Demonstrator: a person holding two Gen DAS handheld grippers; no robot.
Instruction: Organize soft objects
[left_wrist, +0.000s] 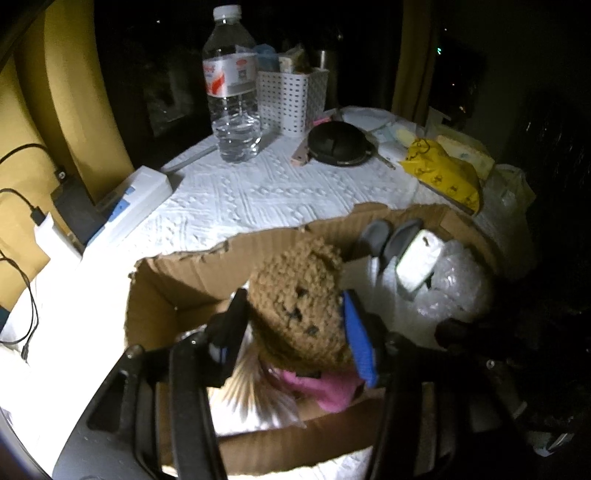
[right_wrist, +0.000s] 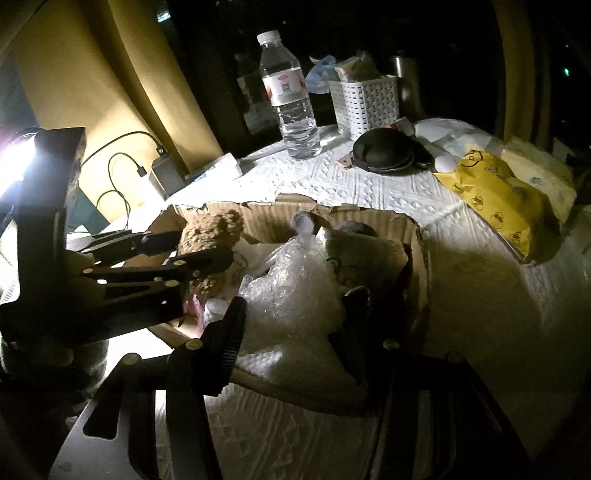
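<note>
Left claw (left_wrist: 295, 317) gripping bear (left_wrist: 299, 302), face visible

A white embossed cloth (right_wrist: 369, 184) covers the counter, bearing a torn cardboard box (right_wrist: 417, 258), a water bottle (right_wrist: 291, 107), a white perforated basket (right_wrist: 365, 103), a black round zip case (right_wrist: 384, 151), a yellow printed bag (right_wrist: 491, 195) and a white box (left_wrist: 136, 199) at its left edge.

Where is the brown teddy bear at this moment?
The brown teddy bear is clamped in the left hand-held gripper over the cardboard box, left of the bubble wrap.
</note>
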